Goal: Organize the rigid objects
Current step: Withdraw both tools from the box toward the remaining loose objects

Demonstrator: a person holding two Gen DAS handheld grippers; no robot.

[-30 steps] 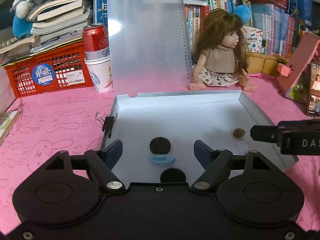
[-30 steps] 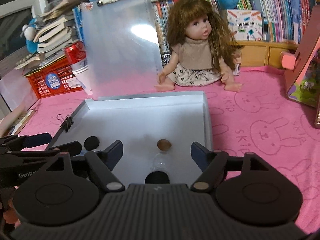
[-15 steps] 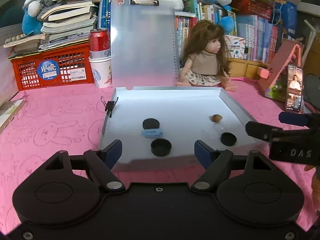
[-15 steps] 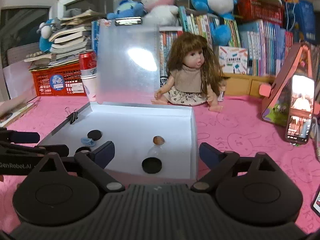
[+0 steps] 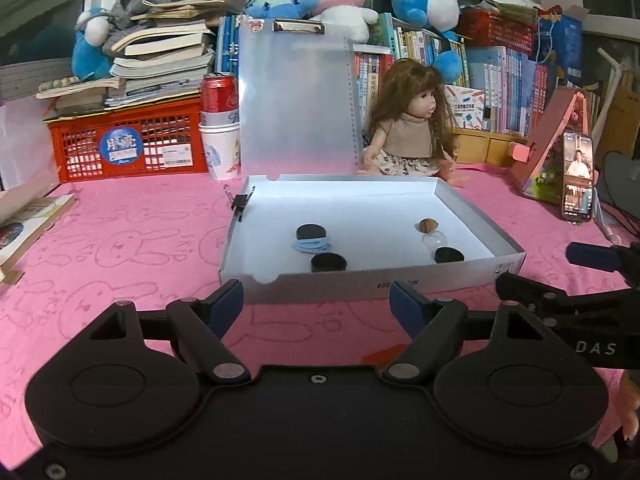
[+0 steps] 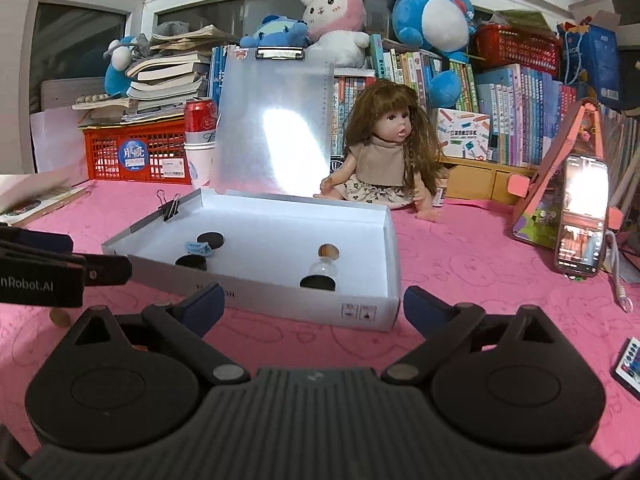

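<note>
A shallow white box (image 5: pixel 372 285) (image 6: pixel 256 294) lies on the pink cloth. On its left side rest two black round caps (image 5: pixel 306 233) (image 5: pixel 328 262) with a blue clip (image 5: pixel 312 245) between them. To the right, a brown round piece (image 6: pixel 329 251), a clear glass piece (image 6: pixel 323 268) and another black cap (image 6: pixel 318 282) sit in a line. My left gripper (image 5: pixel 316 298) (image 6: pixel 96 256) hovers open and empty just short of the box's front wall. My right gripper (image 6: pixel 312 300) (image 5: pixel 538 268) is beside it at the near right corner, jaws opening with nothing between them.
A translucent clipboard (image 5: pixel 296 100) stands behind the box and a binder clip (image 5: pixel 242 202) grips its left wall. A doll (image 5: pixel 412 132), a red crate (image 5: pixel 128 148), a can in a paper cup (image 5: pixel 219 120), a phone on a pink stand (image 6: pixel 582 216) and a remote (image 6: pixel 628 364) surround it.
Both grippers have drawn back from over the box's inside to short of its front wall. The right jaws have spread wider. The things in the box have stayed put.
</note>
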